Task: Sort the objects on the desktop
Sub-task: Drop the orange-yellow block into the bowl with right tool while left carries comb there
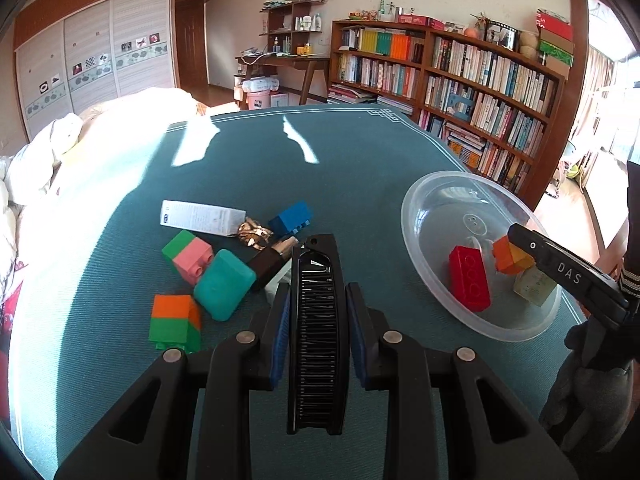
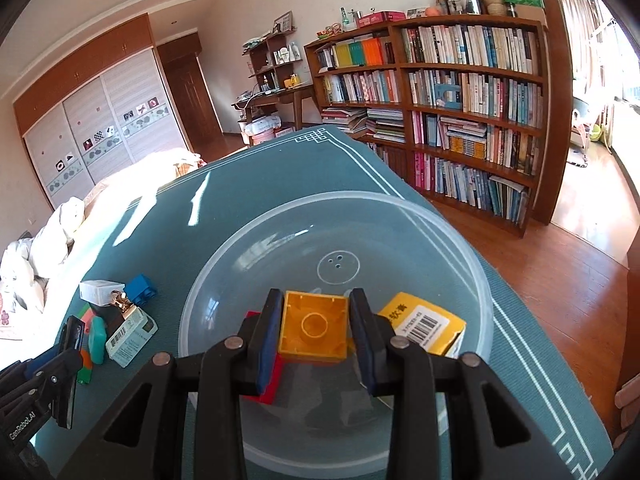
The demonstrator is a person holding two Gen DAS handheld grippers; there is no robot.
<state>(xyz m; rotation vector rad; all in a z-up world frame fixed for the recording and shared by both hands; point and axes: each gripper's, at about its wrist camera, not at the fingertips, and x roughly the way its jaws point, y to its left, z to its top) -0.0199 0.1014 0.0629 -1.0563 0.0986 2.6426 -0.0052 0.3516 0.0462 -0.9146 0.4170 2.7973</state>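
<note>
My left gripper (image 1: pixel 318 304) is shut on a black comb (image 1: pixel 318 332), held above the teal table. My right gripper (image 2: pixel 314 332) is shut on a yellow-orange brick (image 2: pixel 313 326) over the clear plastic bowl (image 2: pixel 400 216); it also shows in the left wrist view (image 1: pixel 512 256). In the bowl (image 1: pixel 424 216) lie a red brick (image 1: pixel 469 278) and a yellow box (image 2: pixel 424 322). Left of the comb lie a teal case (image 1: pixel 224 284), a pink-green brick (image 1: pixel 188 256), an orange-green brick (image 1: pixel 176 322), a blue brick (image 1: pixel 291 218), a white box (image 1: pixel 200 218) and a gold clip (image 1: pixel 252 232).
The teal table cloth (image 1: pixel 280 168) ends at a white-lined border at the far and right edges. A bookshelf (image 1: pixel 460 80) stands beyond the table on the right. White bedding (image 1: pixel 44 152) lies to the left. A small barcoded box (image 2: pixel 130 338) sits by the pile.
</note>
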